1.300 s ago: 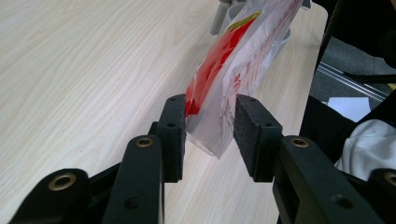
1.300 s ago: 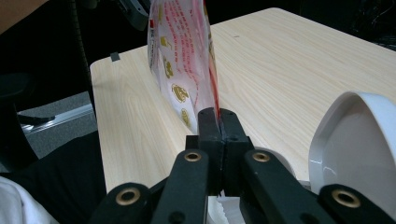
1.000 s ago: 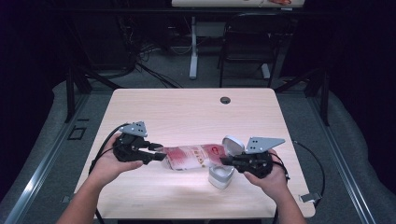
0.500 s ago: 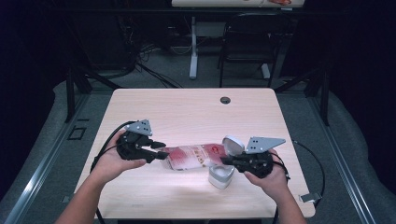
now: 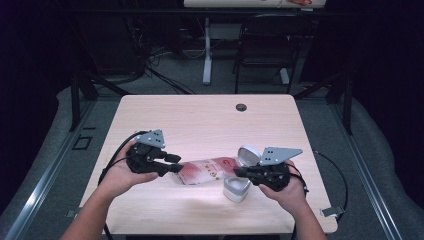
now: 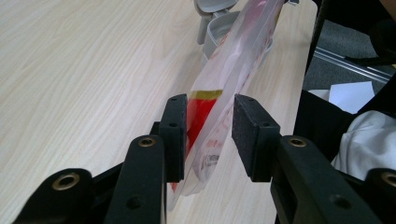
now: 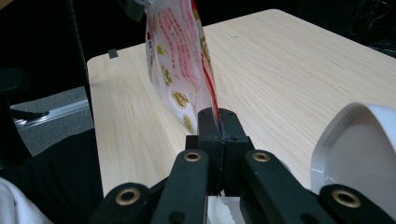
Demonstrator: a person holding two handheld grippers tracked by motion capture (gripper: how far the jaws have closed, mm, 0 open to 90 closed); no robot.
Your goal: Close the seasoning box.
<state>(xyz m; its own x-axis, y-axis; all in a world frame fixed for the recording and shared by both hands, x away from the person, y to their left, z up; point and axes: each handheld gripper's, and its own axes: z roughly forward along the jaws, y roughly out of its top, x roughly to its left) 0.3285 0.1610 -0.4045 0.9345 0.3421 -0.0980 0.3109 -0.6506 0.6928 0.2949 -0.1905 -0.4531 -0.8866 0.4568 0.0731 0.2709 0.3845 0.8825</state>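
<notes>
Red print on the pouch (image 7: 175, 60) is too small to read.

High cam overlooks table (image 5: 200, 115); gripper cams close, sharing pouch (image 6: 224, 79).

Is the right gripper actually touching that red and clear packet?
Touching. In the right gripper view, the right gripper has its jaws pressed together on the packet, pinching its edge with no gap.

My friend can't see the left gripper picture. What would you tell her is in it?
Two black fingers stand apart around the end of a red and clear plastic bag, closing in on it. The bag stretches away over a pale wooden table toward a grey container.
</notes>
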